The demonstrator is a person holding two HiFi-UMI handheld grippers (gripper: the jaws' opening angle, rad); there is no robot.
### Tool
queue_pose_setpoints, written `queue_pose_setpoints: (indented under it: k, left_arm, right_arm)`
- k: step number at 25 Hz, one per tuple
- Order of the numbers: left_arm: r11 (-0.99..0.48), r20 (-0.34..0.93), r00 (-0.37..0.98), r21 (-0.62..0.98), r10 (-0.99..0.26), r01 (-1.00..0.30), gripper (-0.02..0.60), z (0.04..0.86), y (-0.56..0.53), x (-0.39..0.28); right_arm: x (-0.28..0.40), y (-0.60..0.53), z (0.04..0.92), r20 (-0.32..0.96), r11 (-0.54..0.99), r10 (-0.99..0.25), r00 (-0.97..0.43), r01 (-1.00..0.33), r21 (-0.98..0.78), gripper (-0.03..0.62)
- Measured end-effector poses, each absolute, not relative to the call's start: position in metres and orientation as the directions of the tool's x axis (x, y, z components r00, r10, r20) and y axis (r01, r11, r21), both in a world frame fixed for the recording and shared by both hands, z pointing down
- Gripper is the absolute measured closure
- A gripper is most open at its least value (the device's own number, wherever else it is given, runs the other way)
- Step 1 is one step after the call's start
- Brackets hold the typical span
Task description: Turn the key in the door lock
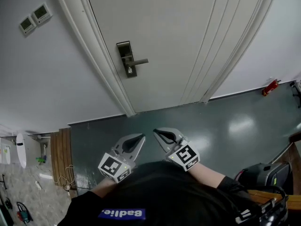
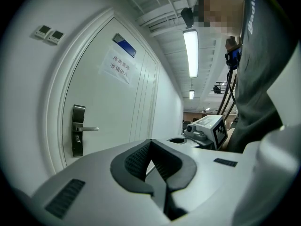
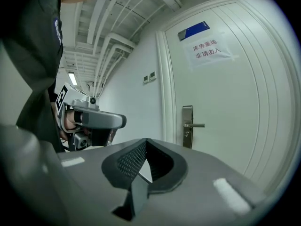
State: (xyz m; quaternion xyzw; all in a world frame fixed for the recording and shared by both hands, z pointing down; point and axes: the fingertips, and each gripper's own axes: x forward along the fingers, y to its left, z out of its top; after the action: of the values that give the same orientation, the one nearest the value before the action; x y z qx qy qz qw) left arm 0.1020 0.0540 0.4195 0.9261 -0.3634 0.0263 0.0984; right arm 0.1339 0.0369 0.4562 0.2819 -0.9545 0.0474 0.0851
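Observation:
The white door (image 1: 178,41) is closed. On it is a metal lock plate (image 1: 126,59) with a lever handle (image 1: 138,61) pointing right. A small key (image 1: 129,70) sits in the keyhole below the handle; it is also visible as the key (image 2: 77,138) in the left gripper view and the key (image 3: 186,133) in the right gripper view. My left gripper (image 1: 139,137) and right gripper (image 1: 156,132) are side by side near my body, well back from the door, both aimed at it. The left gripper (image 2: 150,141) is shut and empty. The right gripper (image 3: 146,141) is also shut and empty.
Two wall control panels (image 1: 34,18) are mounted left of the door frame. A red object (image 1: 269,87) lies on the grey floor at the right wall. A wooden panel (image 1: 61,154) with cables is at the left. A black machine (image 1: 263,173) stands at the lower right. A paper sign (image 2: 116,66) hangs on the door.

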Motion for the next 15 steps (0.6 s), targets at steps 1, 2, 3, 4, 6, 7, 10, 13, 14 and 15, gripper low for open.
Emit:
queue_pose_setpoints:
  k: [1, 2, 3, 4, 6, 7, 10, 13, 14, 15]
  left_arm:
    - [-0.721, 0.12, 0.739, 0.163, -0.663, -0.674, 0.588, 0.419, 0.056, 0.099]
    - [-0.726, 0.119, 0.743, 0.16, -0.658, -0.669, 0.588, 0.418, 0.059, 0.096]
    - [-0.732, 0.118, 0.748, 0.157, -0.653, -0.664, 0.588, 0.417, 0.061, 0.093]
    - [-0.736, 0.116, 0.752, 0.153, -0.649, -0.659, 0.588, 0.416, 0.063, 0.088]
    - [-0.743, 0.117, 0.759, 0.152, -0.641, -0.651, 0.588, 0.416, 0.067, 0.079]
    - [-0.747, 0.118, 0.762, 0.154, -0.636, -0.647, 0.588, 0.418, 0.069, 0.076]
    - [-0.757, 0.121, 0.773, 0.155, -0.623, -0.634, 0.588, 0.42, 0.075, 0.067]
    - [-0.763, 0.126, 0.778, 0.149, -0.616, -0.629, 0.588, 0.422, 0.078, 0.06]
    - [-0.765, 0.126, 0.779, 0.148, -0.615, -0.627, 0.588, 0.422, 0.08, 0.057]
    - [-0.767, 0.125, 0.78, 0.145, -0.613, -0.625, 0.588, 0.42, 0.081, 0.056]
  right_arm:
    - [0.131, 0.04, 0.455, 0.188, 0.834, -0.533, -0.825, -0.55, -0.049, 0.592]
    - [0.127, 0.043, 0.454, 0.186, 0.832, -0.535, -0.824, -0.553, -0.055, 0.592]
    - [0.123, 0.045, 0.452, 0.183, 0.831, -0.537, -0.824, -0.554, -0.058, 0.592]
    - [0.118, 0.048, 0.451, 0.181, 0.831, -0.536, -0.825, -0.553, -0.058, 0.592]
    - [0.107, 0.052, 0.451, 0.185, 0.833, -0.534, -0.825, -0.551, -0.055, 0.592]
    - [0.102, 0.053, 0.452, 0.19, 0.832, -0.535, -0.823, -0.552, -0.05, 0.592]
    - [0.091, 0.055, 0.454, 0.205, 0.82, -0.559, -0.804, -0.573, -0.011, 0.594]
    - [0.083, 0.057, 0.46, 0.224, 0.811, -0.569, -0.791, -0.584, -0.004, 0.594]
    - [0.08, 0.059, 0.462, 0.228, 0.811, -0.568, -0.791, -0.585, -0.012, 0.594]
    - [0.078, 0.061, 0.462, 0.231, 0.811, -0.565, -0.792, -0.584, -0.017, 0.594]
